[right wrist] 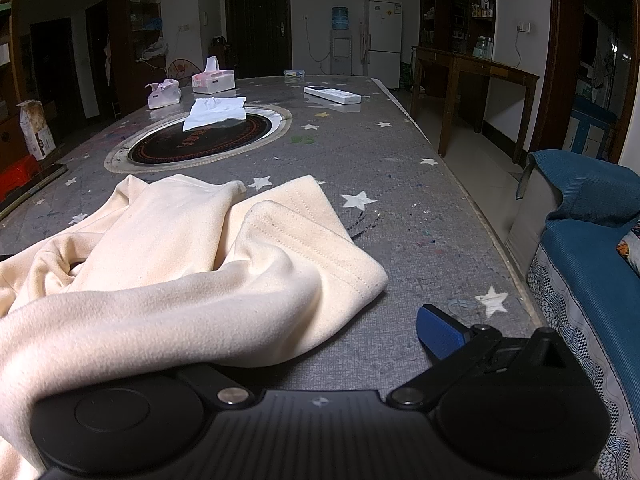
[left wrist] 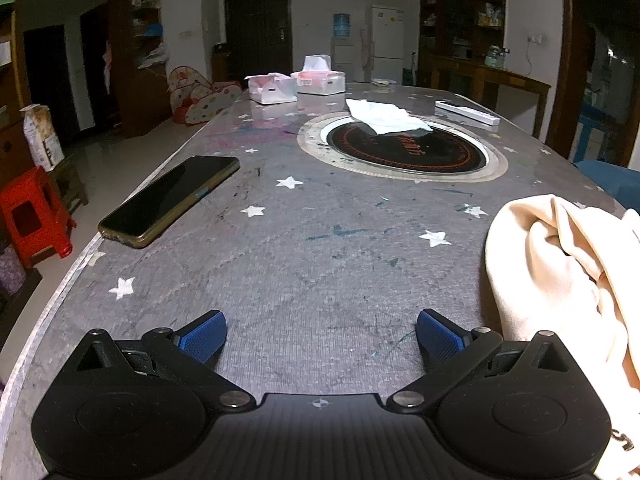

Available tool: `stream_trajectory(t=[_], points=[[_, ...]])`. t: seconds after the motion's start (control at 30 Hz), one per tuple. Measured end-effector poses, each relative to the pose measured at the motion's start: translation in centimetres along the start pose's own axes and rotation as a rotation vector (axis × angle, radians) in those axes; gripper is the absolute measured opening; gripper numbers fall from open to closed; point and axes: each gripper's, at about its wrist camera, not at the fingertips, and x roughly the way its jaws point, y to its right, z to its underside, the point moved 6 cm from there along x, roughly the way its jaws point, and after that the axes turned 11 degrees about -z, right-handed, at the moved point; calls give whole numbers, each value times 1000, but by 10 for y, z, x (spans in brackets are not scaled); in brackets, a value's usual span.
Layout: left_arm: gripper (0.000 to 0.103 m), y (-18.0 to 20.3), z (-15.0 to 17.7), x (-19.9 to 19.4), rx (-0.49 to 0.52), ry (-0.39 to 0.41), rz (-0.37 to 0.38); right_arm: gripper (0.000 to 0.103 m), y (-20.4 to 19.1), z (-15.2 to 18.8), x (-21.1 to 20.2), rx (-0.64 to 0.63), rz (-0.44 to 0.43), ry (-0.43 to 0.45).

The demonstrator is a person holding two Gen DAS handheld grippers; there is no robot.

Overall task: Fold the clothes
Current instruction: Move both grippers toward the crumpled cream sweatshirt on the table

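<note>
The crumpled cream fleece garment (right wrist: 192,256) lay heaped on the grey star-printed table cover (right wrist: 400,208), directly ahead of the right tongs (right wrist: 320,344) and draped over their left side, so that finger was hidden; its stitched hem corner reached toward the visible blue-padded right finger (right wrist: 438,332) without touching it. With one finger covered, I could not tell whether the right tongs were spread or pinching cloth. To the right of the left tongs (left wrist: 321,334) the same garment (left wrist: 560,276) rose in a soft fold, just beside their right pad. The left tongs stood spread wide, gripping nothing, with bare table cover between and ahead of them. Further ahead to their left a black smartphone (left wrist: 170,200) lay near the curved table edge. Beyond, a white crumpled tissue (left wrist: 386,117) overlapped the rim of the round black inset hotplate (left wrist: 404,150). Right of the right tongs the table edge ran straight, with a blue-covered sofa (right wrist: 592,240) close alongside.
</note>
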Motion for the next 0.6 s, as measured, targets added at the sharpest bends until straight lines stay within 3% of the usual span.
stream_trajectory(t=[0.33,0.6], points=[[103,-15,8,-2,23,3,42,103,1,11,-19,7,2,-4],[103,-10,21,-25,6,9,11,103,9,28,-45,30,15,14]])
